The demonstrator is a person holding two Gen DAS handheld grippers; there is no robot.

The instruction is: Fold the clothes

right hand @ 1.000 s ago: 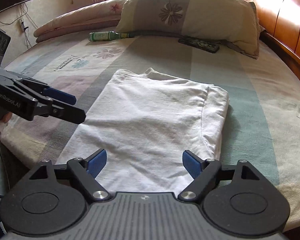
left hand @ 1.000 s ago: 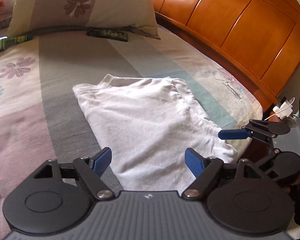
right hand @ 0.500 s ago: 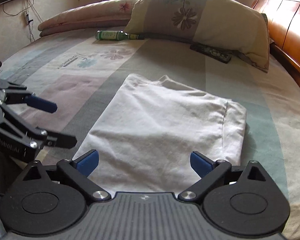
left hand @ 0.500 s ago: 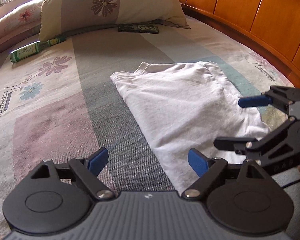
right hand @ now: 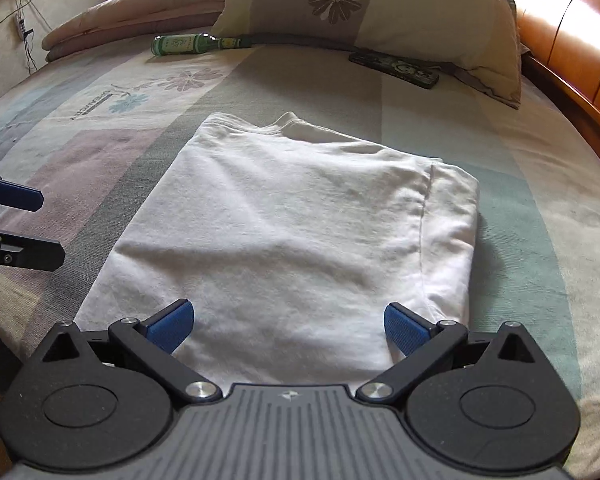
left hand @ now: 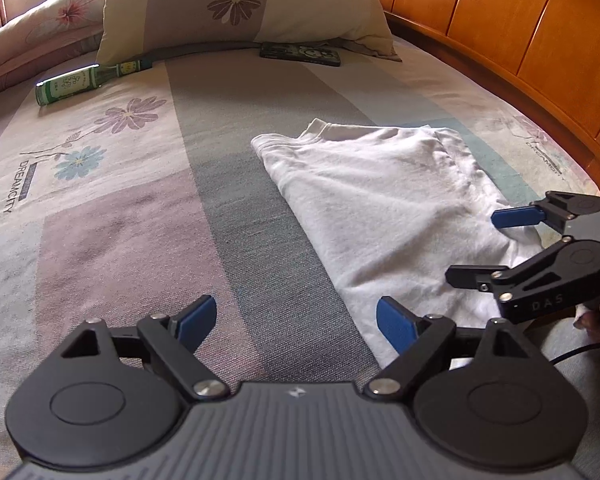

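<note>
White shirt lies folded flat on the bed, collar toward the pillow at 12 o'clock. Right gripper over its near hem, fingers spread, empty. Left gripper at the shirt's 9 o'clock edge, fingers released.

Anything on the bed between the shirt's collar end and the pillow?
Only bare sheet lies between the shirt and the pillow, clearest in the right wrist view. The remote and bottle lie by the pillow's edge.
</note>
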